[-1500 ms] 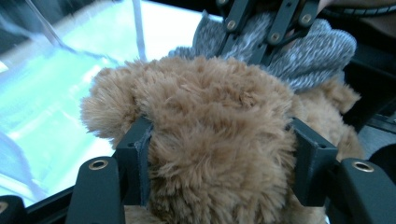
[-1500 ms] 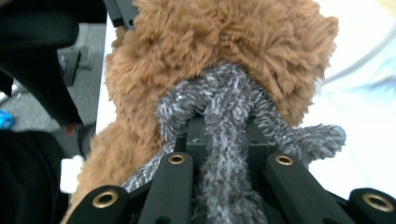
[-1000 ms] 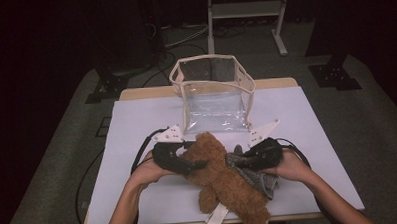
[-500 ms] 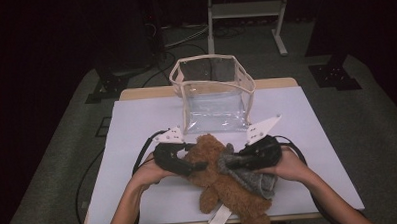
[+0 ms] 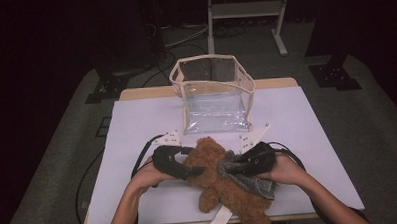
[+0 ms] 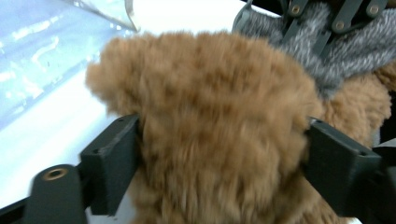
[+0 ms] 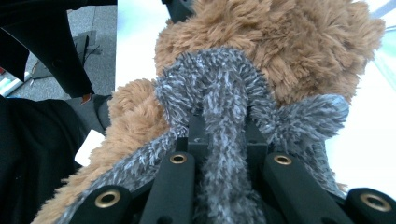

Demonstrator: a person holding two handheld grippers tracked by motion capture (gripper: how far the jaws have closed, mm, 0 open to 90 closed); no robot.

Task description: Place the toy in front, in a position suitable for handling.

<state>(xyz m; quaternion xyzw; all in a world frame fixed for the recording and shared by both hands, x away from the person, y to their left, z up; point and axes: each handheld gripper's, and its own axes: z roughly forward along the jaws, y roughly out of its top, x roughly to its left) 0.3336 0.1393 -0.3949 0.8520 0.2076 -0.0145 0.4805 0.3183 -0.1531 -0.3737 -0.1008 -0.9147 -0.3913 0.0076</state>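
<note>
Teddy bear point(image 5: 224, 183), brown plush, lies on white table point(image 5: 137, 124) near front edge, just in front of clear plastic bag point(image 5: 213, 99) that stands upright. Grey scarf point(image 5: 244, 175) around bear neck. Left gripper point(image 5: 188, 171) at bear head: jaws stand wide, one each side of head point(image 6: 219, 126), fur touching both; jaws just opened wider. Right gripper point(image 5: 237, 166) closed tight, pinching fold of grey scarf point(image 7: 224, 121). White tag point(image 5: 220, 221) at bear foot.

Black grippers point(image 5: 174, 164), brass-ringed screw holes
</note>
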